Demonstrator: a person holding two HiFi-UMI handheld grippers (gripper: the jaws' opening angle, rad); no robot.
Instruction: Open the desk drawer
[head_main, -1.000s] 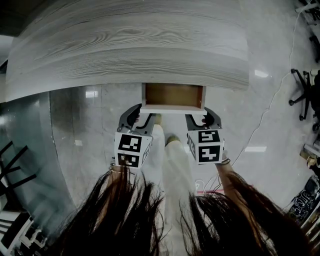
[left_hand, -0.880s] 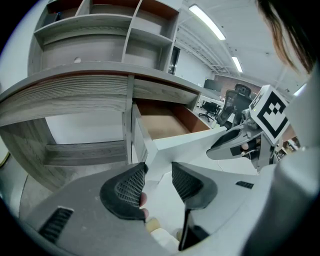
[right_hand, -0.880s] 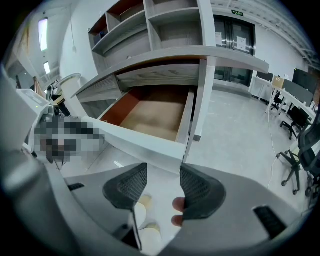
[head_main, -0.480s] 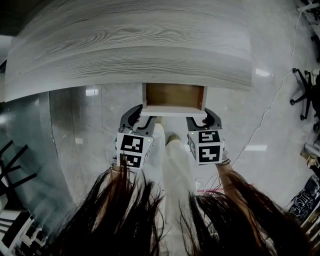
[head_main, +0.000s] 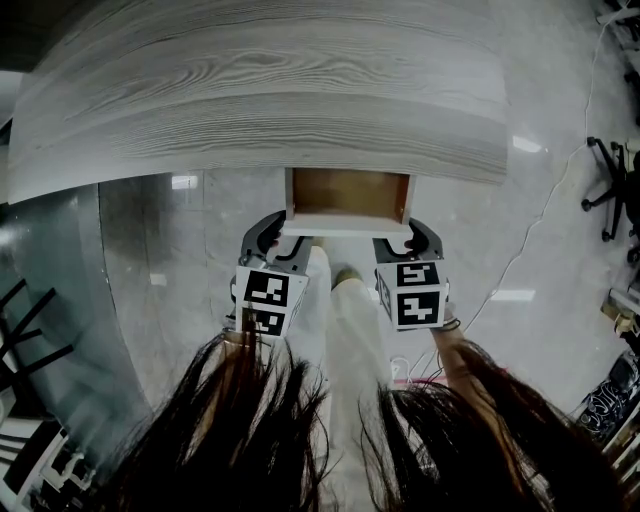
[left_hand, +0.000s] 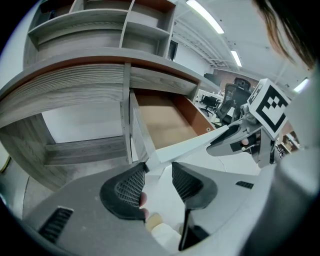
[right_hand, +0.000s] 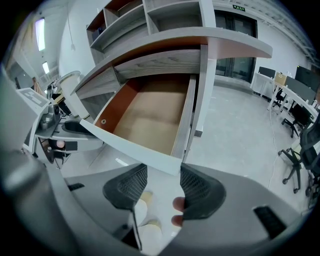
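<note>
Looking down, the grey wood-grain desk (head_main: 260, 90) fills the top of the head view, and open shelves (left_hand: 100, 20) rise above it in the left gripper view. Sliding out from under the desk's front edge is the drawer (head_main: 345, 225), open and pulled toward the person. Inside it only a brown floor and reddish-brown side walls show, with 1 small hole in the left wall in the right gripper view. Its pale front panel faces the 2 grippers.

At the panel's left corner sits the left gripper (left_hand: 159, 172), jaws apart, with the corner lying right between the 2 ribbed tips. It's the same on the other side: the right gripper (right_hand: 164, 172) has its jaws apart, straddling the panel's right corner. I cannot tell whether either pair presses on the panel.

A fingertip (left_hand: 142, 200) peeks beside the left gripper's left jaw, and 2 fingertips (right_hand: 178, 204) by the right gripper's right jaw.
</note>
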